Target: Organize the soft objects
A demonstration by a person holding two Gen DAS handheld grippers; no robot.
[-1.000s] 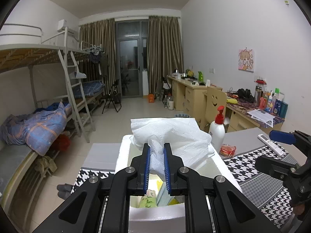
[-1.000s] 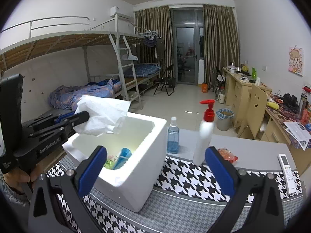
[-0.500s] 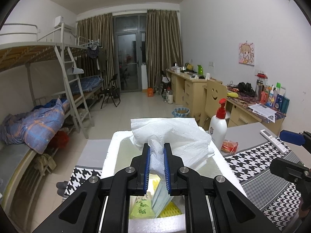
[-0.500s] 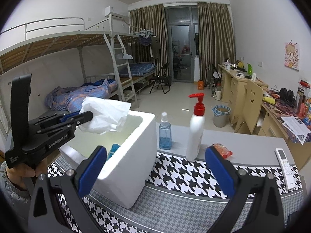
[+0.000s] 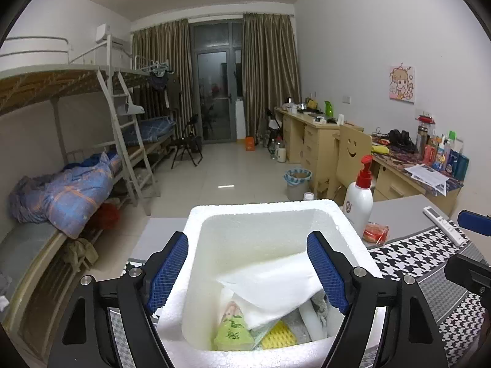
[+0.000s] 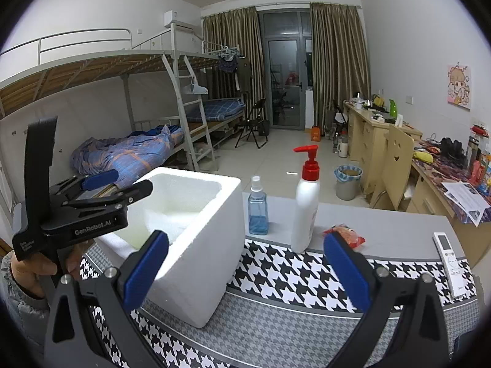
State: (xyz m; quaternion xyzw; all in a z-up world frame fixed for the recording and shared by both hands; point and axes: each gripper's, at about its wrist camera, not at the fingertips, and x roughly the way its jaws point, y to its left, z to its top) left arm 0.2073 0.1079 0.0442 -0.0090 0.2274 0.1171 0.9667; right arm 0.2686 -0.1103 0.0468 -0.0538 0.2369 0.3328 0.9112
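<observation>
A white foam box [image 5: 264,211] stands on the houndstooth tablecloth. Inside it lies a white paper towel [image 5: 276,285], draped over a green packet [image 5: 233,332], a yellow sponge [image 5: 277,339] and a grey cloth [image 5: 320,306]. My left gripper [image 5: 247,245] hovers over the box's near side, its jaws opening wide, and nothing is between them; the towel lies loose below. The right wrist view shows the left gripper [image 6: 122,182] above the box [image 6: 199,245]. My right gripper [image 6: 245,245] is open and empty, to the right of the box.
Behind the box stand a blue spray bottle [image 6: 257,211] and a white pump bottle [image 6: 305,214] with a red top. A red packet [image 6: 343,234] and a remote [image 6: 448,257] lie further right. A hand [image 6: 33,270] holds the left gripper.
The left gripper was shut on the white paper towel above the box; it has now opened and the towel has dropped into the box. The right gripper stayed put.
</observation>
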